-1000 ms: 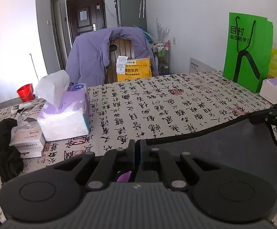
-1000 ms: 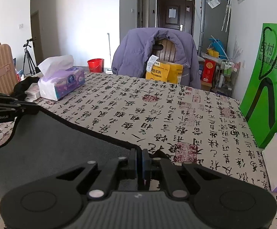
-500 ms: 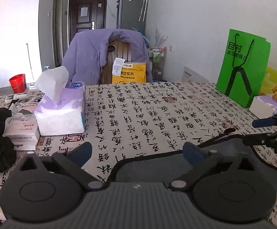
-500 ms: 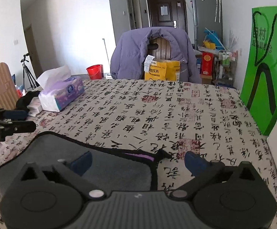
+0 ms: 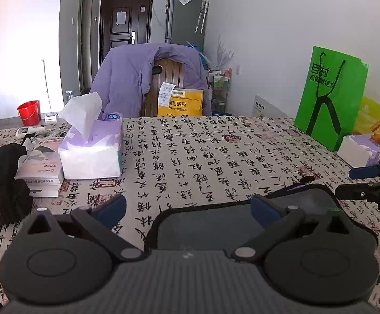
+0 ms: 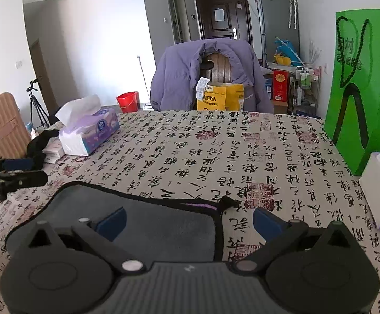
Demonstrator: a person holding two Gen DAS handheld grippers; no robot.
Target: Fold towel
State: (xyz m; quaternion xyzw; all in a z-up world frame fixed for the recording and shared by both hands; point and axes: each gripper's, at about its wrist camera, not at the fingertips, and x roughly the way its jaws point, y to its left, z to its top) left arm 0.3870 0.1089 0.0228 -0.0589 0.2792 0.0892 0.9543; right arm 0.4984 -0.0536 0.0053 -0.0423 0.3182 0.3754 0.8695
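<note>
Towel (image 6: 148,225) lies folded flat on the desk (image 6: 242,157). Both your left gripper (image 5: 187,206) and right gripper (image 6: 188,219) spread wide, empty. Soft, limp, light cloth: pinch the bound corners.

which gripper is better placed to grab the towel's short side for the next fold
Right, marginally. The right hand-held gripper is open with the towel corner and its right edge between the fingers. The left hand-held gripper is open too, straddling the left edge.
</note>
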